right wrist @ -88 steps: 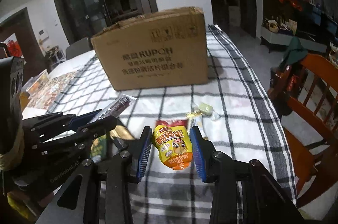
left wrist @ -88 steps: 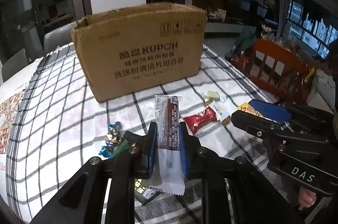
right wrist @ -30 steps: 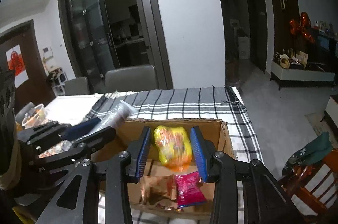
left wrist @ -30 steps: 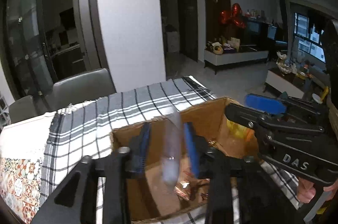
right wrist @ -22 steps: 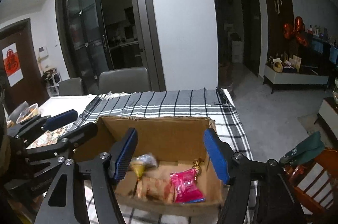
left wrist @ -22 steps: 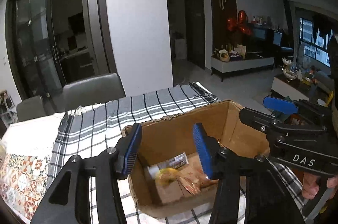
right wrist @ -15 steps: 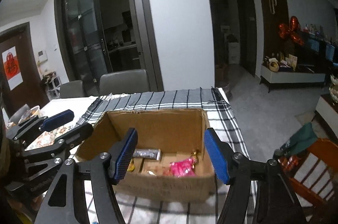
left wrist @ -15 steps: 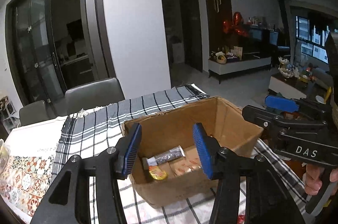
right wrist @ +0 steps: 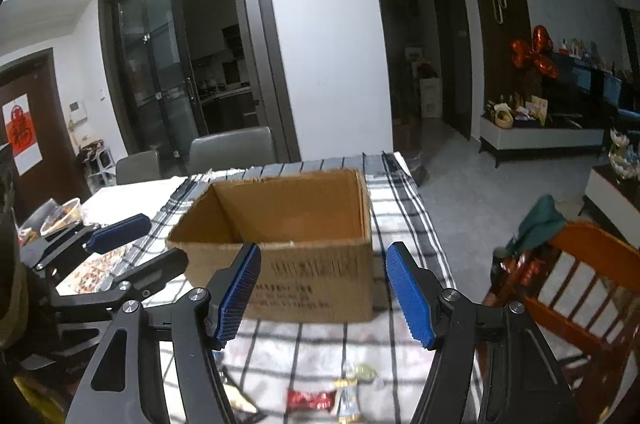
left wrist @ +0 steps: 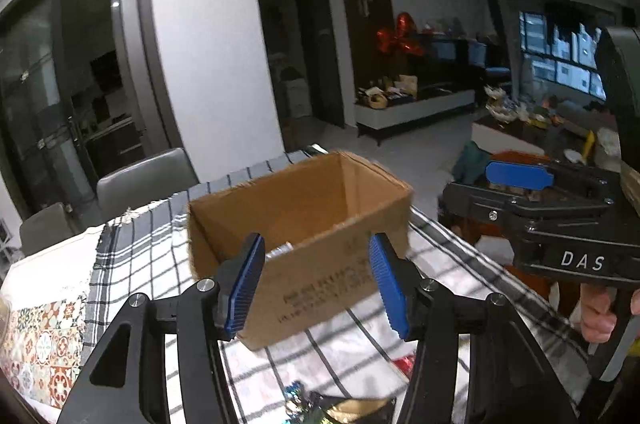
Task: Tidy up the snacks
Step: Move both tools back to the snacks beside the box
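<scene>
Both grippers have pulled back from the box [left wrist: 340, 224] since a second ago, when my left one had the brown bar and my right one the yellow pouch right over the opening. Now both snacks are gone from the jaws and the box sits further out in front on the checked cloth [left wrist: 132, 248].

Going left to right in the left wrist view: patterned mat [left wrist: 40, 352] at the edge, then the left gripper [left wrist: 316, 288] with its blue pads apart and nothing between them; its jaws have just been opening. Through the gap I can see the box's printed front and a bit of a wrapper [left wrist: 280, 250] poking up inside. Low down near the frame edge there's a blue foil candy [left wrist: 296, 400] and a dark packet [left wrist: 352, 408] on the cloth. Far right is the right gripper [left wrist: 520, 179] from the side, with a hand [left wrist: 600, 312] on its handle.

Right wrist view: left gripper [right wrist: 120, 248] at the left, then the right gripper [right wrist: 324, 292], jaws also just widened, empty. Below it on the cloth lie a red candy [right wrist: 310, 400] and a pale wrapped one [right wrist: 352, 392] just beside it. Wooden chair [right wrist: 576, 288] at the right.
</scene>
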### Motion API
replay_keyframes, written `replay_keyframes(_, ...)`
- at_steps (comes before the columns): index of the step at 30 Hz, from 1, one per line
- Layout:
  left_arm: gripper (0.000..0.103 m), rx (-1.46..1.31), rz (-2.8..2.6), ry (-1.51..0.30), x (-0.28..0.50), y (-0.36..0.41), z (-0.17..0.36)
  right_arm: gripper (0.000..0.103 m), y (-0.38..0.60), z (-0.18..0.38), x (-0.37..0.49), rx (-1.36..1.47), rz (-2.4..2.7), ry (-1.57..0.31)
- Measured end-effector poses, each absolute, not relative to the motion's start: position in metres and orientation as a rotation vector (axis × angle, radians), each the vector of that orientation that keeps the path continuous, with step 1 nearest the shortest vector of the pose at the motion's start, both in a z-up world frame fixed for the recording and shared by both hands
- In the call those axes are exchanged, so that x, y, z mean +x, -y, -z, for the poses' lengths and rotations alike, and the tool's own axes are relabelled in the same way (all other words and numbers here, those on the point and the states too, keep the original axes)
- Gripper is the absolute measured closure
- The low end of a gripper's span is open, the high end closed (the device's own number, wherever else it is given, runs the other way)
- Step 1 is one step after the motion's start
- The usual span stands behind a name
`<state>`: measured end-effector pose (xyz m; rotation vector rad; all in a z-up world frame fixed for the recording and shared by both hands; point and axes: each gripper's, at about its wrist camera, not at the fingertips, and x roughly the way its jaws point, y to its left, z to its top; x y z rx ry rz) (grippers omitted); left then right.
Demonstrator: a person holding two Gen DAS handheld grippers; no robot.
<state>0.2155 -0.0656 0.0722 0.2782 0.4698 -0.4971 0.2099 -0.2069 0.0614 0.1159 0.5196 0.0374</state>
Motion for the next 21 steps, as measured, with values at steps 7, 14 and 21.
replay_keyframes(7, 0.049, 0.323, 0.578, -0.541, 0.205, 0.077, -0.046, 0.037, 0.212, -0.031, 0.192, 0.129, -0.029, -0.612)
replay_keyframes(14, 0.049, 0.366, 0.675, -0.609, 0.201, 0.088, -0.016, 0.037, 0.215, -0.005, 0.179, 0.116, 0.003, -0.669)
replay_keyframes(21, 0.049, 0.427, 0.762, -0.683, 0.202, 0.105, 0.009, 0.037, 0.217, 0.026, 0.173, 0.131, 0.008, -0.760)
